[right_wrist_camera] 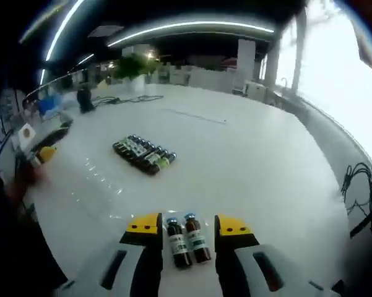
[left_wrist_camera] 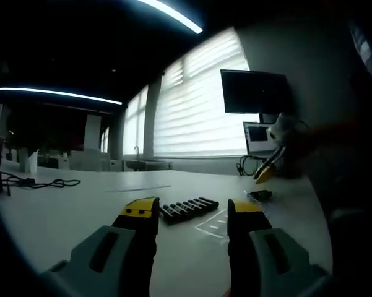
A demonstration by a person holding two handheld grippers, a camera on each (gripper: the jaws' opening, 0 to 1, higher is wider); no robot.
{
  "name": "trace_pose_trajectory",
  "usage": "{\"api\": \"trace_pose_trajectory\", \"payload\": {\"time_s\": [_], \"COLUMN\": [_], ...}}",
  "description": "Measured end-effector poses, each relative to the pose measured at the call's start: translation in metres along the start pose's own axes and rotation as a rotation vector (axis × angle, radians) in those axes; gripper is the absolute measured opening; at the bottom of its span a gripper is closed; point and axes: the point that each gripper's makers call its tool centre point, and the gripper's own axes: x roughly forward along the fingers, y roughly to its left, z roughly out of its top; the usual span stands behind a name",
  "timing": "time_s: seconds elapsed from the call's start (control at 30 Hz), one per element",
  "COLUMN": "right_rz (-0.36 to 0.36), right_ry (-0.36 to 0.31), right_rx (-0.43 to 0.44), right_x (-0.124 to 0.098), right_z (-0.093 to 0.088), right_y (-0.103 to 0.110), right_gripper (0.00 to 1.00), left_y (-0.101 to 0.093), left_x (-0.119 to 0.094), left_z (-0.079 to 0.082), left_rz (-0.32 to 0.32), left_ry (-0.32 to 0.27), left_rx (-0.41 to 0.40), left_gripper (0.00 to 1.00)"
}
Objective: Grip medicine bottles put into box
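Bottles point(left_wrist_camera: 187, 209) lie in a row mid-frame on the bench point(left_wrist_camera: 80, 210) in the left gripper view, beyond the open, empty left gripper point(left_wrist_camera: 193, 213).

In the right gripper view, two bottles point(right_wrist_camera: 188, 240) sit low-center between the right gripper point(right_wrist_camera: 187, 226) fingers, open; squeezing both could pop one out.

left gripper view: I look low along the white desk point(left_wrist_camera: 80, 216) toward the blinds-covered windows point(left_wrist_camera: 198, 105), row of bottles point(left_wrist_camera: 189, 208) near ahead | right gripper view: I look down steeply, two bottles point(right_wrist_camera: 189, 240) close | shared: desk, same row of bottles point(right_wrist_camera: 143, 154)
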Motion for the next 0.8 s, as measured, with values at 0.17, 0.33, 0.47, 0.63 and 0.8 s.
{"api": "trace_pose_trajectory", "payload": {"time_s": [0.17, 0.33, 0.47, 0.63, 0.8], "right_rz": [0.128, 0.162, 0.195, 0.172, 0.099], "right_ry": [0.158, 0.277, 0.319, 0.328, 0.365], "right_rx": [-0.119, -0.147, -0.16, -0.168, -0.029], "right_x": [0.013, 0.024, 0.026, 0.028, 0.025], "right_z": [-0.012, -0.025, -0.031, -0.032, -0.036], "right_y": [0.005, 0.0, 0.005, 0.006, 0.0], "right_gripper": [0.38, 0.36, 0.34, 0.29, 0.29], "left_y": [0.0, 0.001, 0.003, 0.002, 0.002], "left_x": [0.0, 0.001, 0.001, 0.001, 0.001], "left_z": [-0.002, -0.003, -0.003, -0.003, -0.003], "left_rz": [0.003, 0.008, 0.012, 0.007, 0.004], "left_ry": [0.008, 0.014, 0.016, 0.016, 0.014], "left_rx": [0.006, 0.008, 0.007, 0.003, 0.0], "left_gripper": [0.37, 0.37, 0.37, 0.37, 0.37]}}
